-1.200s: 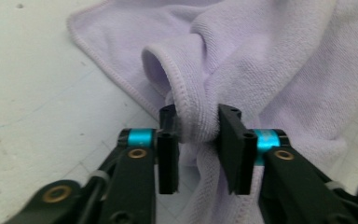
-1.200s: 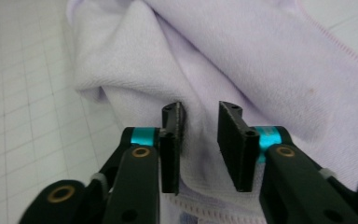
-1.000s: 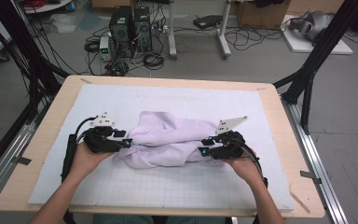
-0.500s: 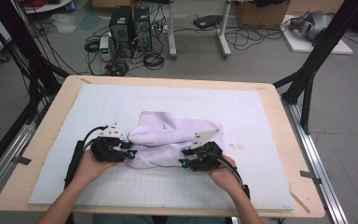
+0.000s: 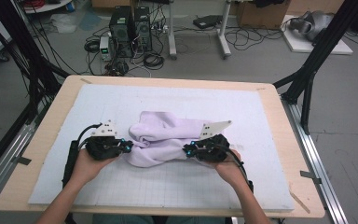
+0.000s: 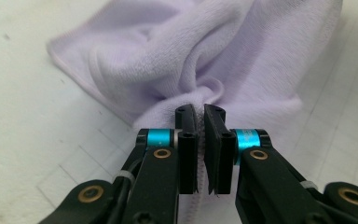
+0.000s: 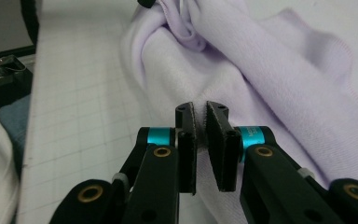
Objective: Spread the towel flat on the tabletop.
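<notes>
Both tongs, left (image 5: pixel 129 147) and right (image 5: pixel 186 150), have just been closing and now pinch the crumpled lilac towel (image 5: pixel 165 140) mid-counter (image 5: pixel 270 116); confirm one layer per grip, then spread evenly.

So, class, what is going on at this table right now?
A person sits at a table covered by a white gridded mat, holding tongs in each hand. A crumpled lilac towel lies in the middle. The left tongs pinch its left edge and the right tongs pinch its right edge; both have just been closing, with cloth caught between the jaws. The towel is still bunched, not spread or folded.
</notes>
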`<state>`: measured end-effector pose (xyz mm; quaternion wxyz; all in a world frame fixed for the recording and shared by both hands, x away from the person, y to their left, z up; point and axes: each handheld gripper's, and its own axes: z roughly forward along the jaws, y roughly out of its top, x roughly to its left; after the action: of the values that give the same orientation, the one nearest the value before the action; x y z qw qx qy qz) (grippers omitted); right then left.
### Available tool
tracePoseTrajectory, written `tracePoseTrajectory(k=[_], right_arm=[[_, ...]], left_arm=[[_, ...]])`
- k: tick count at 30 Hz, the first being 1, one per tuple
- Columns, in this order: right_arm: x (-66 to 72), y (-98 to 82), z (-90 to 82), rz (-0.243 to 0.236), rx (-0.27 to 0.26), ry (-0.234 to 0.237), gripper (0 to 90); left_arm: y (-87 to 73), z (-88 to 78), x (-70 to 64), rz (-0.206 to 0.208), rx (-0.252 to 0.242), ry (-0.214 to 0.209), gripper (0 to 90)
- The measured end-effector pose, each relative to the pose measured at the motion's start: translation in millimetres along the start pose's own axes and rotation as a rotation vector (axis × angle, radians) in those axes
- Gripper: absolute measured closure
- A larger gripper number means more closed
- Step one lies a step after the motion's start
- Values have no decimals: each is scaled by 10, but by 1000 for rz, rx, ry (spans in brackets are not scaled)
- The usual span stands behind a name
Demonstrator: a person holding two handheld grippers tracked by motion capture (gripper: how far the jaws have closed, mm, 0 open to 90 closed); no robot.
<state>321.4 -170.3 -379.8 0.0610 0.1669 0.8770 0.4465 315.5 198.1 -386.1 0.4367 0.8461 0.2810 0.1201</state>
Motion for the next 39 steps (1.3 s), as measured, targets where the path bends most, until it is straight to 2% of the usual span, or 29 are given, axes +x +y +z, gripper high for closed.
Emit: tracePoseTrajectory(k=[4,8,11,13,15,18,20,23,26,28,31,33,36,39], right_arm=[[30,146,-259,-39,-15,-23,826],[60,263,-528,-46,-67,-20,827],[92,336,-708,-58,-92,-30,827],[79,345,-743,-60,-78,-31,826],[38,295,-671,-47,-35,-25,825],[-56,117,-431,0,30,-2,822],[-107,-13,-251,37,61,13,821],[-162,-155,-10,66,103,30,819],[-188,-200,169,63,171,29,818],[-200,-203,238,51,183,31,817],[-203,-200,242,52,180,31,803],[-191,-184,172,59,155,21,759],[-139,-140,-4,62,85,-2,728],[-63,-102,-181,48,8,-1,716]], left_arm=[[144,-202,-58,25,-45,11,842],[240,-372,-117,37,-87,8,843],[262,-411,-180,53,-89,-8,843],[241,-363,-219,64,-70,-24,842],[186,-267,-245,72,-42,-24,840],[59,-69,-229,67,12,-20,839],[-31,61,-200,50,46,-26,839],[-144,210,-161,30,76,-38,839],[-214,310,-158,26,110,-42,839],[-242,332,-155,23,112,-51,837],[-224,278,-139,21,86,-58,821],[-196,212,-140,19,69,-56,747],[-113,93,-155,39,47,-41,635],[-18,-27,-162,54,16,-40,561]])
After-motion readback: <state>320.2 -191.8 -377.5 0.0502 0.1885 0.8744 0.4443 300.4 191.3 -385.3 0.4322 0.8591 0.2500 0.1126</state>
